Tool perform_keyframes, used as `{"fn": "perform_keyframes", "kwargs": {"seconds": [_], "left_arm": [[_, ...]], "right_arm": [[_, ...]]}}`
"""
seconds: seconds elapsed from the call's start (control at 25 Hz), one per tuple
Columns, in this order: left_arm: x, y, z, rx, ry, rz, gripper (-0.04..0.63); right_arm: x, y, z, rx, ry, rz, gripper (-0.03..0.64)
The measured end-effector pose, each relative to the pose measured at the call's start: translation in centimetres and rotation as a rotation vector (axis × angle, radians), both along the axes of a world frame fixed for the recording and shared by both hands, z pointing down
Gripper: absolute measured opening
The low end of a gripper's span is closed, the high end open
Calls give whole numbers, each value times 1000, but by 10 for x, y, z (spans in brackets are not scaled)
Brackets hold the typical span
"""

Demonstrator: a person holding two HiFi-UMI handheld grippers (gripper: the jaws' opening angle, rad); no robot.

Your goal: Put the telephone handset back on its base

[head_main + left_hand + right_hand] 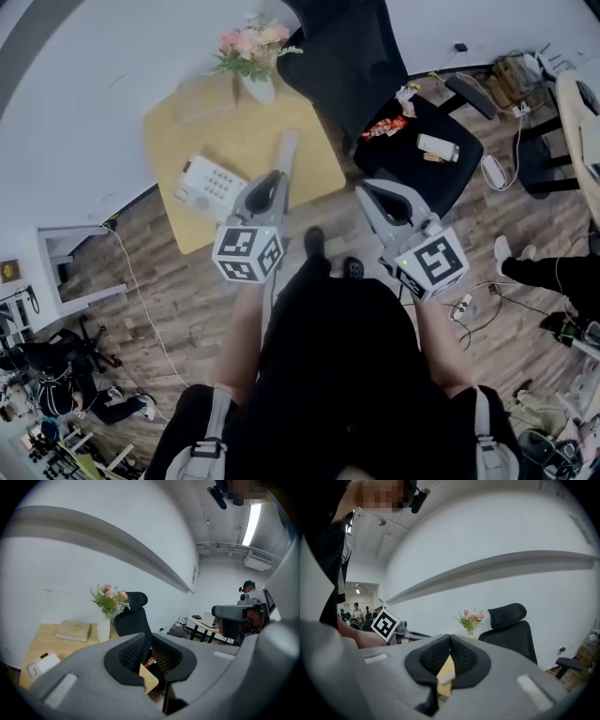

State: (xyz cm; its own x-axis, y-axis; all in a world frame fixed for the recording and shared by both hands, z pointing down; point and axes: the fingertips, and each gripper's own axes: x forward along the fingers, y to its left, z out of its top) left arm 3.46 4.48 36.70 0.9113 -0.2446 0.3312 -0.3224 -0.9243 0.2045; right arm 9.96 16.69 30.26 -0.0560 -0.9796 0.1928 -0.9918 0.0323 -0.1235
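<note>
Item: telephone [208, 187], white, lay at the desk's [253, 141] near left edge; I could not tell the handset from its base at this size. I held the left gripper [149, 635] and right gripper [450, 636] short of the desk, jaws together and empty, probably on approach. At the far edge were a book [206, 98] and flower vase [255, 58]; beside the desk, an office chair [347, 56], on a plank floor [187, 281].

Overhead head view; level gripper views; shared table [246, 141], chair [349, 58].
</note>
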Motion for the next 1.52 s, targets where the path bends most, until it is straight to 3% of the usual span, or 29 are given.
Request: {"fn": "perform_keyframes", "kwargs": {"seconds": [0.84,1.52], "left_arm": [[28,-86,82,-91,-136,138,118],[32,-101,160,-167,-321,121,212]], "right_arm": [[9,-79,33,-83,-3,141,3],[14,-97,63,-167,-56,148,3]]}}
